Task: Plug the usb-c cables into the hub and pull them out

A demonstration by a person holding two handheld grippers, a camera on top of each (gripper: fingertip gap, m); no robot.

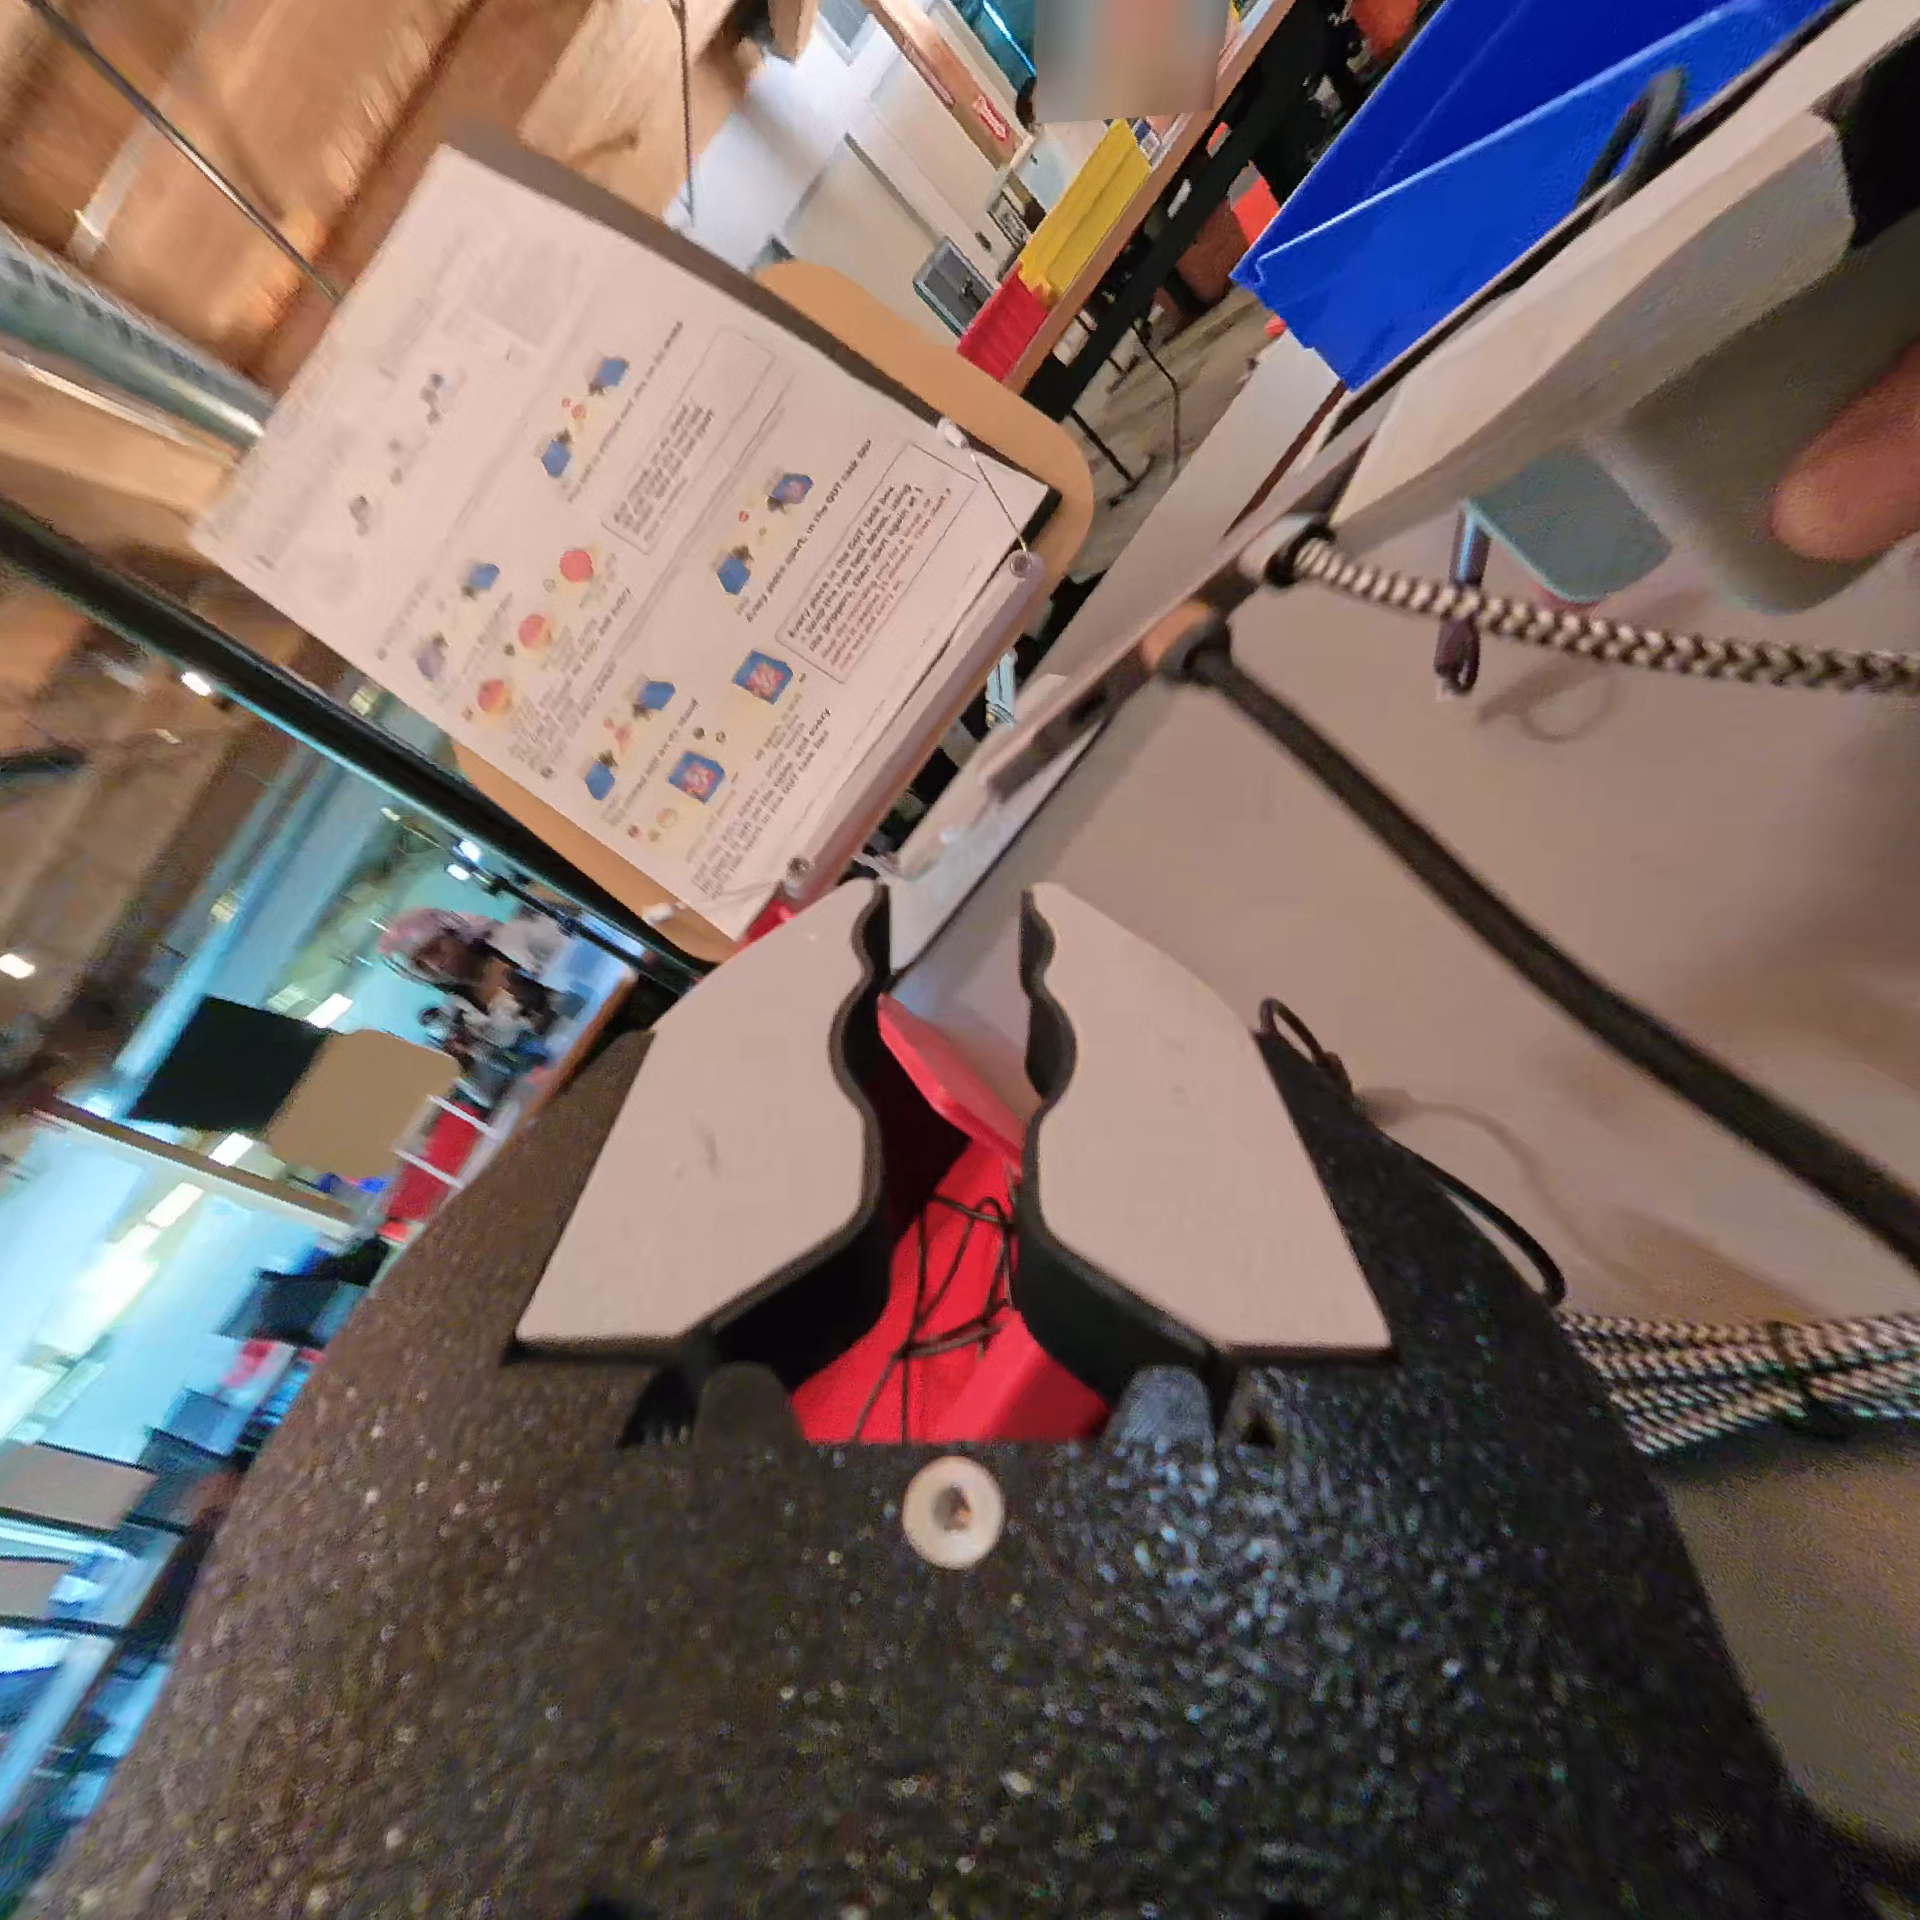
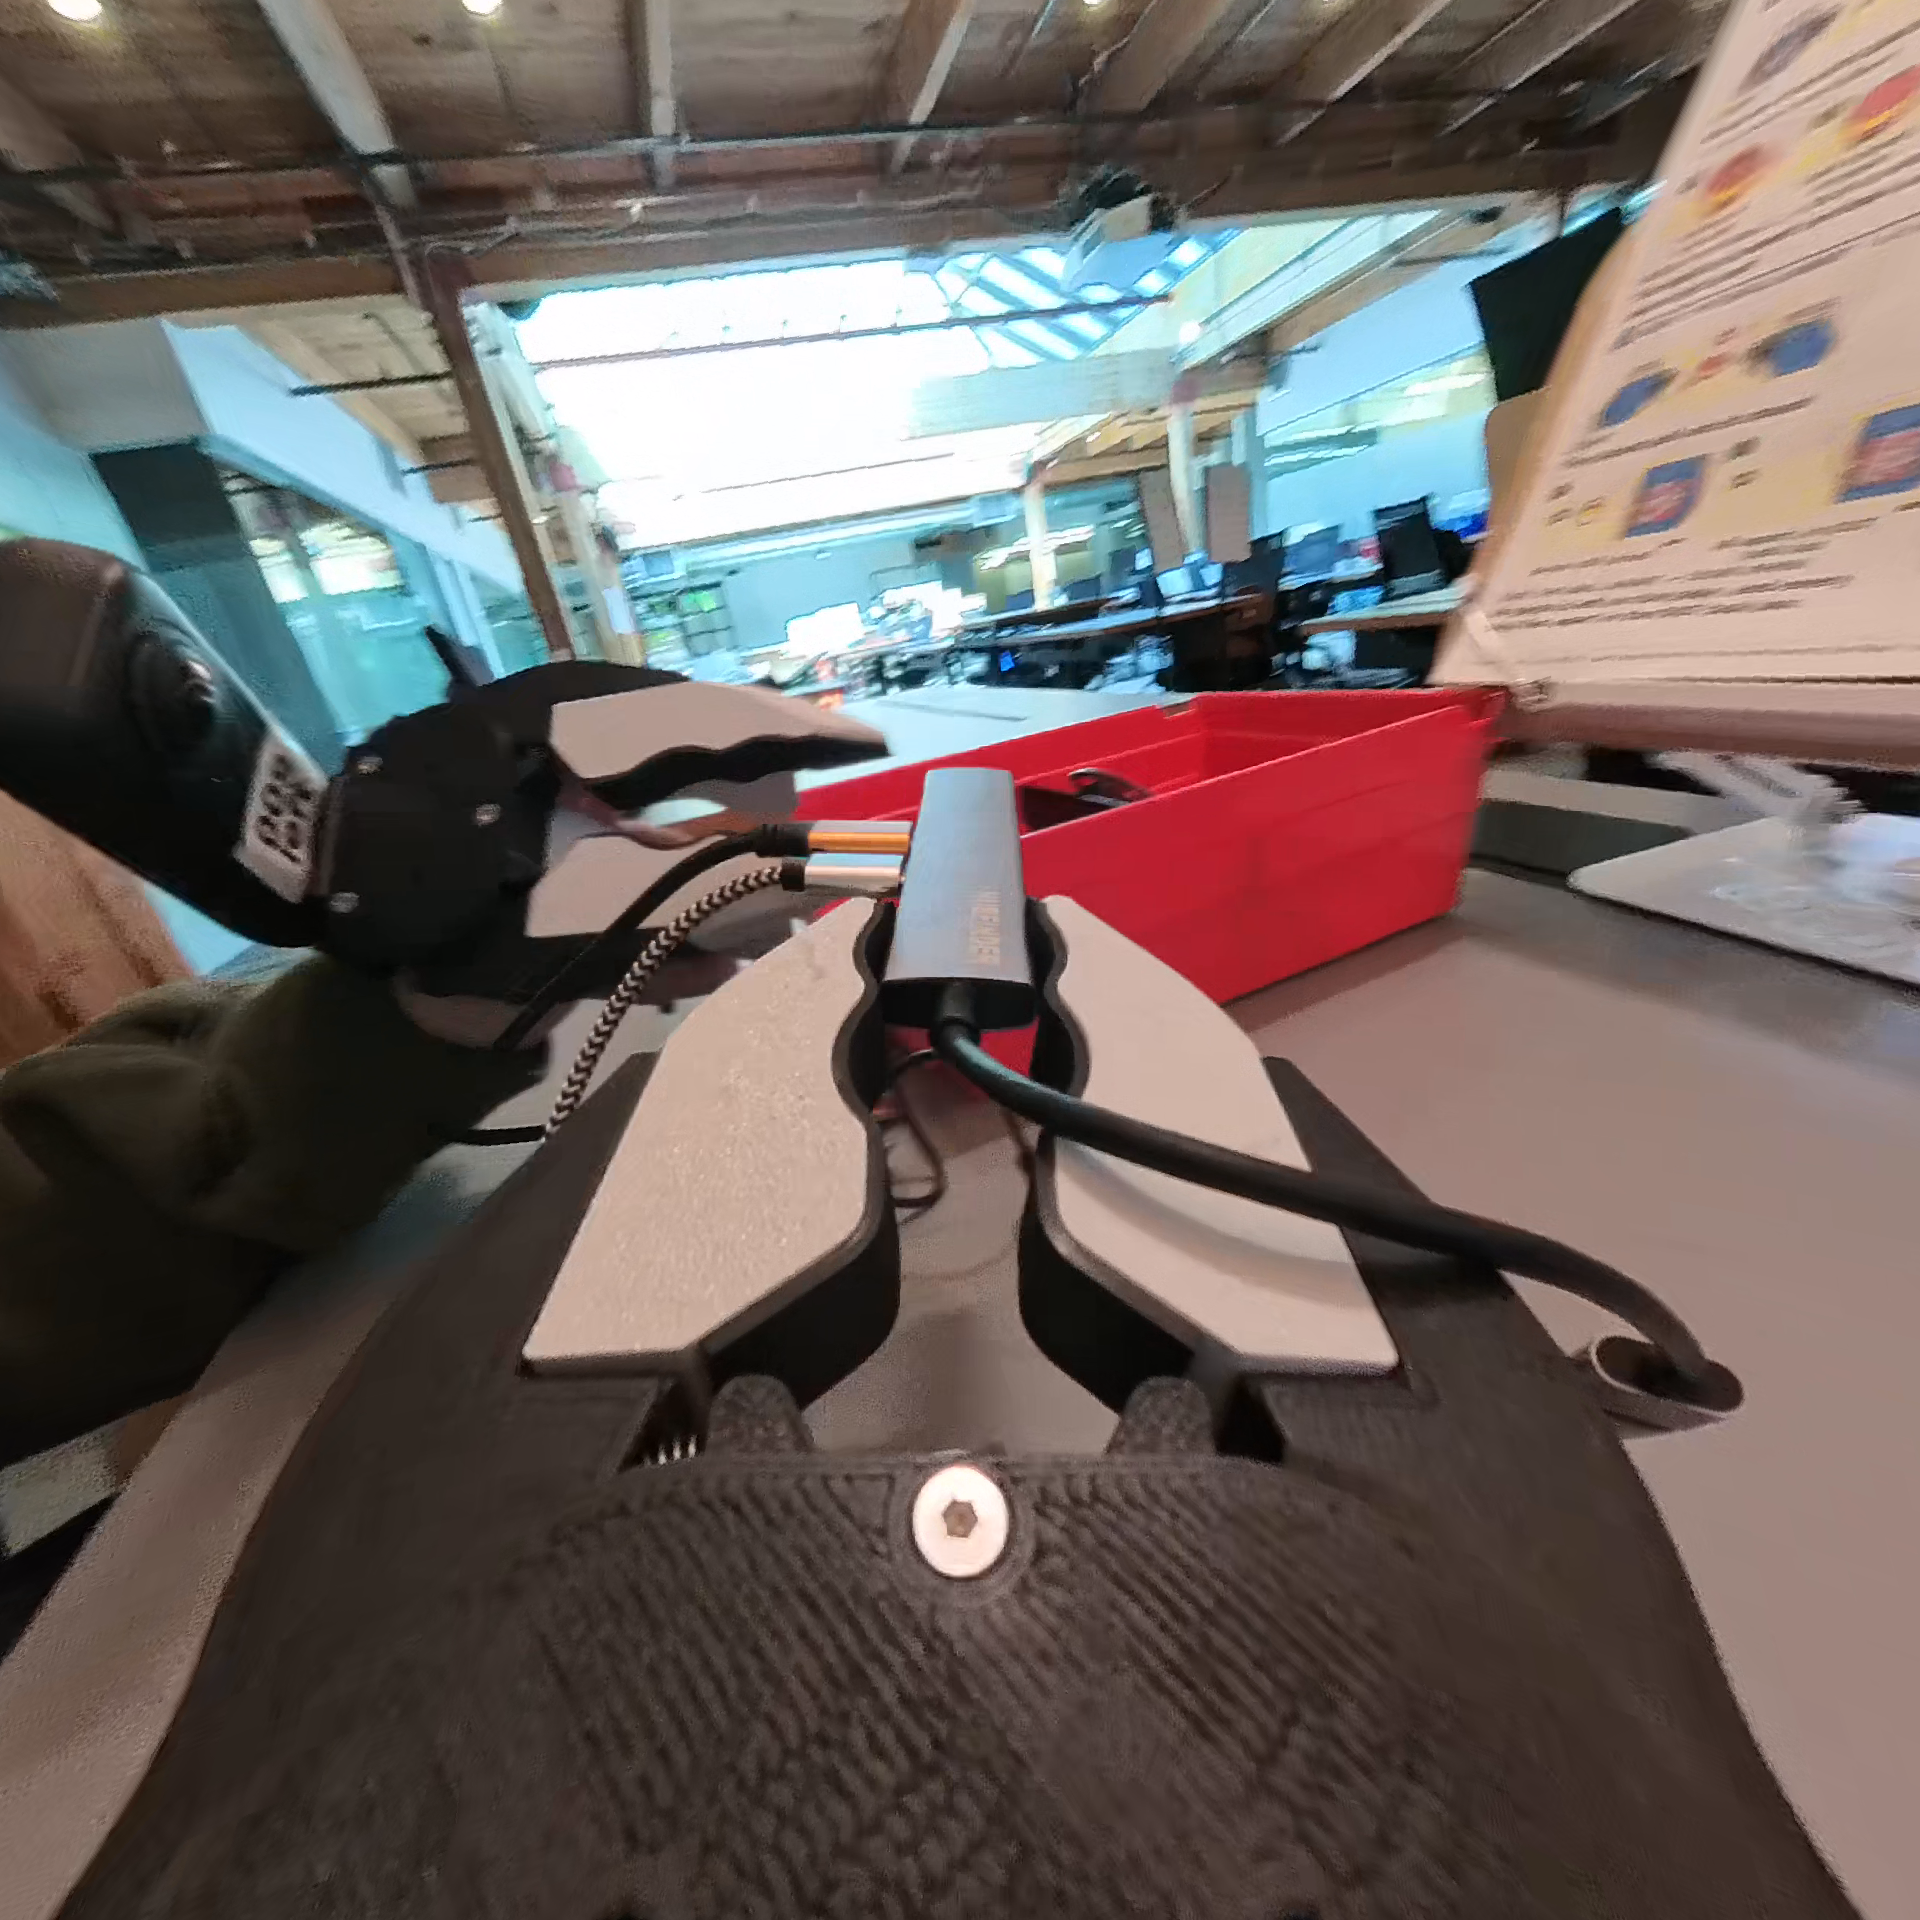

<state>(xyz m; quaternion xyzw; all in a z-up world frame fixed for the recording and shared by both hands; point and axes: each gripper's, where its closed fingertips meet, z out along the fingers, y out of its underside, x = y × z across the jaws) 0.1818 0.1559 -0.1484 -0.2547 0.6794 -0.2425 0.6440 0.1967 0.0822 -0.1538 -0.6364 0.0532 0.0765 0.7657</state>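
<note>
Right claw point(image 2: 958, 935) clamped on flat dark metal hub point(image 2: 956, 883), two cables point(image 2: 852, 855) plugged in its side – left claw point(image 2: 821, 790) apart, empty, just beside the plugs.

The grey table point(image 2: 1558, 1091) carries a red bin point(image 2: 1247, 831) toward its far side, with a white stand base point(image 2: 1766, 894) just beside the bin on the right. A black cable point(image 2: 1351, 1205) trails onto the tabletop, ending near a small metal ring point(image 2: 1621, 1371) lying there.
</note>
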